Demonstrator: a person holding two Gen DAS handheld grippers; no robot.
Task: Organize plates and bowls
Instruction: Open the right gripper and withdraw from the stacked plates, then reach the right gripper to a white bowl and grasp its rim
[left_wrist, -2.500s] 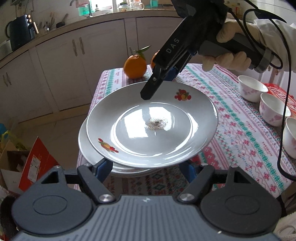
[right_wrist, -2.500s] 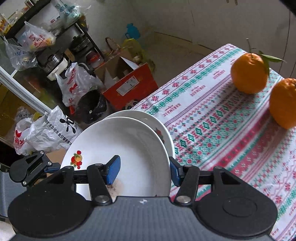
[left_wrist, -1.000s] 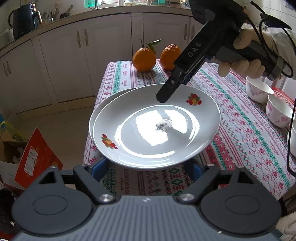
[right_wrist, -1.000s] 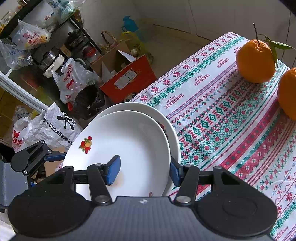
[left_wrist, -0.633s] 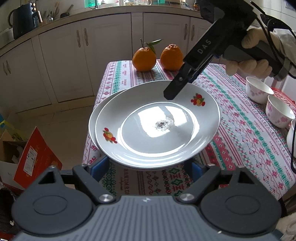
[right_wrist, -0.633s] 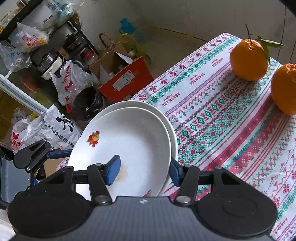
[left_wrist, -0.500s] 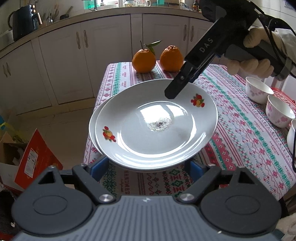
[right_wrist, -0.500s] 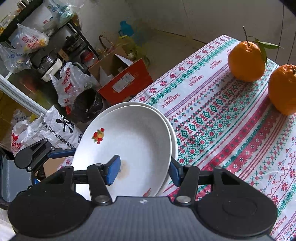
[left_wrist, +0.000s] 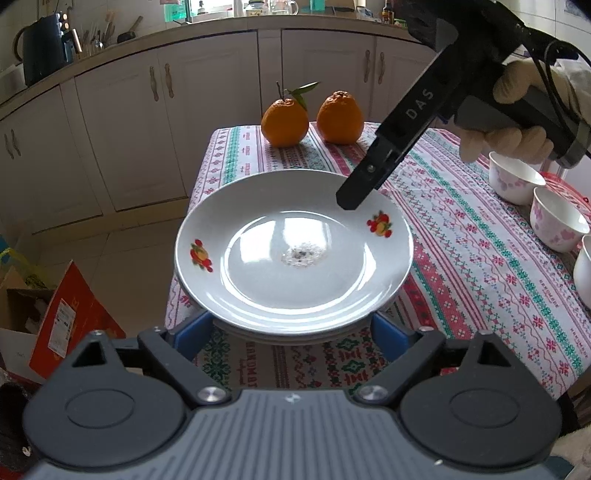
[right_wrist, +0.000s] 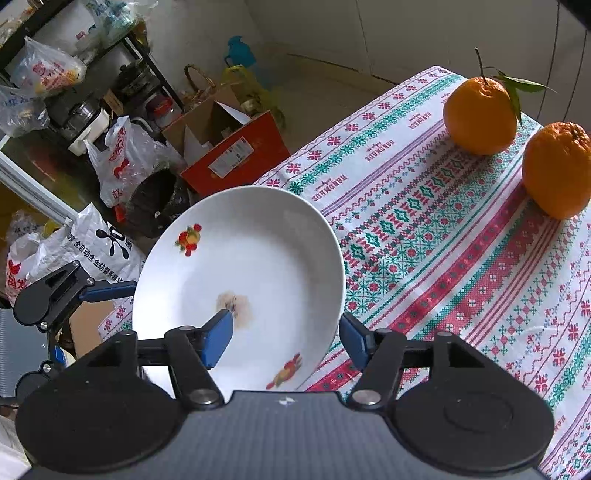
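- A white plate (left_wrist: 293, 251) with small fruit motifs is shown at the near-left corner of the desk (left_wrist: 480, 258), which is covered by a patterned cloth.
- Compared with the earlier views, the top plate has been slid across until it sits squarely on the lower plate (left_wrist: 295, 338). Only a thin sliver of the lower plate's rim is now seen, at the 6 o'clock edge in the left wrist view; before, a wide crescent of it showed at 9 o'clock.
- The two plates are judged to be stacked and aligned, so the plate part of the task appears close to done.
- The right gripper (right_wrist: 286, 338) is seen with its jaws spread wide. One blue pad is over the plate's inside, the other just outside the rim at 4 o'clock in its own view. Nothing is pinched; whether a pad touches the plate cannot be told.
- The left gripper (left_wrist: 291, 334) is held wide apart at the stack's near edge, with its blue pads to either side of the rim and below it. Nothing is gripped.
- A grey, crumbly smear is seen in the plate's centre.
- Three white bowls with pink flowers, the nearest bowl (left_wrist: 559, 223) among them, are lined up at 3 o'clock, well apart from the plates and not yet nested. They are judged to be the remaining work.
- Two oranges (left_wrist: 284, 123) stand at 12 o'clock on the far edge.
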